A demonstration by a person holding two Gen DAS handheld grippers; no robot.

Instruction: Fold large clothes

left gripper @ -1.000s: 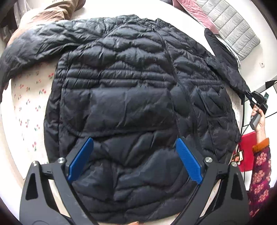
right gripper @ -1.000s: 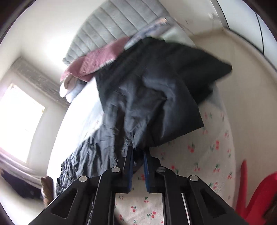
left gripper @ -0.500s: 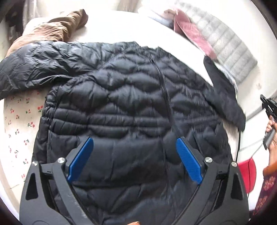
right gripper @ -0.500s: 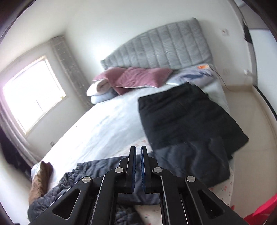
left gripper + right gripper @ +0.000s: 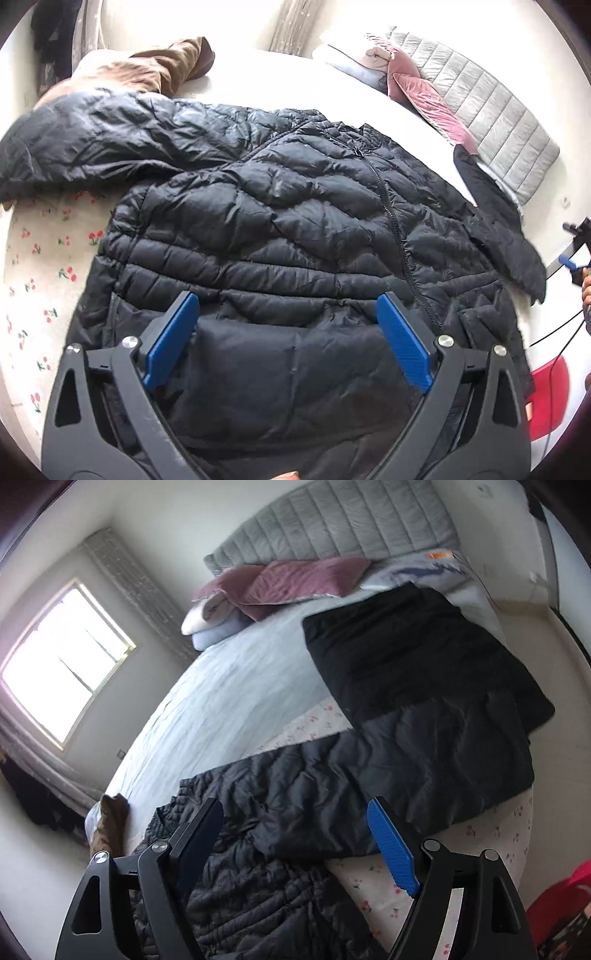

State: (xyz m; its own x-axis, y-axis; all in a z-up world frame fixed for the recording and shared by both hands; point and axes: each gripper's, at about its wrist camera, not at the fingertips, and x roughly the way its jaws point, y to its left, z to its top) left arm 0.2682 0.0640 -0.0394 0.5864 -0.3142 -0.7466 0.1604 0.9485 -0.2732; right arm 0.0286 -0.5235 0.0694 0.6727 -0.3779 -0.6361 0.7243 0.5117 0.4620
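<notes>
Now the black puffer jacket (image 5: 280,236) lies spread front-up on the bed (image 5: 229,709), zip closed, and the work stands at the laying-out stage, with no fold made yet, as far as I can judge. The left gripper (image 5: 284,332) hangs over the hem end of the jacket, its blue pads wide apart and holding nothing. One sleeve (image 5: 92,144) stretches far ahead and to that gripper's left; the other sleeve (image 5: 424,775) lies straight out ahead of the right gripper (image 5: 295,830), whose jaws are likewise spread and empty. Beyond that sleeve sits a separate black folded garment (image 5: 406,657), and past it the pink pillows (image 5: 288,579) against the grey headboard (image 5: 332,524). A brown garment (image 5: 147,70) rests beyond the far sleeve.

Next, I would expect a sleeve to be brought in across the chest. That calls for lowering a gripper onto the cuff end, pinching only the sleeve's layers, and carrying it over the body without dragging the slippery quilted shell off line.

Compared with a second ago, the right gripper has let go: it was then clamped on the sleeve edge and lifting it, half a second ago it was shut but free, and now it is open with the sleeve lying flat. The left gripper has stayed open throughout, its view shifting so that more of the collar and far sleeve shows.
</notes>
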